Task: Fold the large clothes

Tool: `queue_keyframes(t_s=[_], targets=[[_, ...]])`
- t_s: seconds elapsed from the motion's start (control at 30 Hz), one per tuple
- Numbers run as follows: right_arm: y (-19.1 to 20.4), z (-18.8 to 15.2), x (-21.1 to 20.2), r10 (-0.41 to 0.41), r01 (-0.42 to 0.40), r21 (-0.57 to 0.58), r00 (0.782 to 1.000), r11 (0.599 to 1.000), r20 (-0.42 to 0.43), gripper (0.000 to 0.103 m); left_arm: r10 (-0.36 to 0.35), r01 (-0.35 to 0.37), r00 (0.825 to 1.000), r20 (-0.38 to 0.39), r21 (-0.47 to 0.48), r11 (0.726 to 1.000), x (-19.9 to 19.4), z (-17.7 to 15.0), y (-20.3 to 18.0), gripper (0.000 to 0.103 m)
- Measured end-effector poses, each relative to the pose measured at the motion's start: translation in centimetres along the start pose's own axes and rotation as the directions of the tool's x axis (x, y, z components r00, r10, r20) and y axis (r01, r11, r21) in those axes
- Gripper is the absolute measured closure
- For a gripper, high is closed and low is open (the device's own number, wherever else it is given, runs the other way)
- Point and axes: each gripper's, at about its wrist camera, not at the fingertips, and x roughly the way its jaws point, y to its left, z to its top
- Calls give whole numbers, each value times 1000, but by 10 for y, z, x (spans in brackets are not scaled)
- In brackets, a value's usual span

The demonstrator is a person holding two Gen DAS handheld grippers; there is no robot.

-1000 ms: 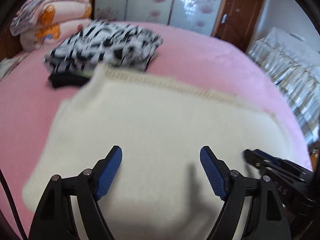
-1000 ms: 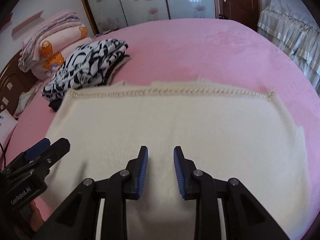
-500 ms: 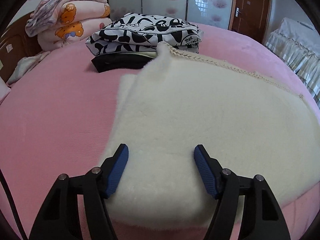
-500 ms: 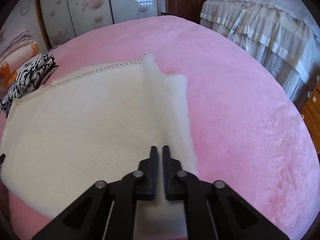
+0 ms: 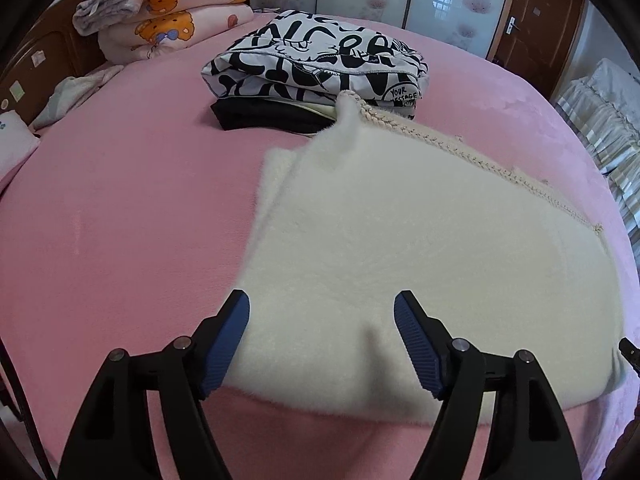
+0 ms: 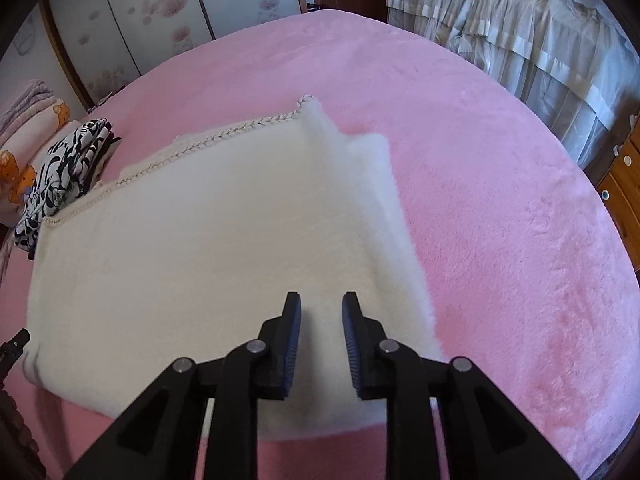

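Cream sweater (image 5: 400, 248) spread flat over the middle of the pink bed (image 5: 120, 220), filling the centre and right of the left wrist frame. Braided hem (image 5: 460, 152) running diagonally from upper centre down toward the right edge there. Far corner of that hem touching a stack of folded clothes (image 5: 316, 68), black-and-white print on top, something black underneath, upper centre. Folded quilts (image 5: 168, 8) with orange bears up in the top left.

Left gripper (image 5: 322, 316) spread wide at lower centre, nothing between the pads, hanging over the sweater's near left edge. Right gripper (image 6: 321, 316) parted a little, also gripping nothing, poised over the sweater (image 6: 208, 240) near its right side, where a doubled-over layer shows. Skirted second bed (image 6: 520, 28) in the upper right of that frame.
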Motion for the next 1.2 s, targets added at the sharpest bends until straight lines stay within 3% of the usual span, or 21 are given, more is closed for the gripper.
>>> queue_keyframes(t_s=[0.1,0.37,0.4,0.47,0.53,0.83,1.03,1.1,1.2], targets=[[11,-1,-18,3,-3,-15,1000,1000,-13,81,34,-34,999,-8,2,999,-20,1,-2,25],[46,-3,-74,79,-77,-78,997,994,23,79,-46,46,999,3,-7,999,-74,-10,-5,25],[51,-4,-80,89,-86,-89,996,992,29,76,-58,58,998,4,-8,998,-78,-12,-5,25],[61,-8,-92,102,-97,-109,994,989,47,57,-76,76,997,4,1,997,-88,-16,-6,25],[70,-12,-103,113,-102,-133,991,986,73,52,-85,85,996,7,17,996,-94,-19,-8,25],[107,-36,-127,151,-118,-216,979,969,139,52,-143,142,990,0,44,989,-106,-39,-3,25],[124,-60,-121,166,-113,-255,966,960,199,52,-279,278,959,-51,-25,960,-74,-66,8,25],[127,-66,-112,167,-116,-260,969,959,182,52,-334,329,939,-78,-68,942,-55,-75,12,25],[128,-69,-96,174,-136,-242,974,961,143,52,-435,418,895,-99,-154,895,-26,-84,19,25]])
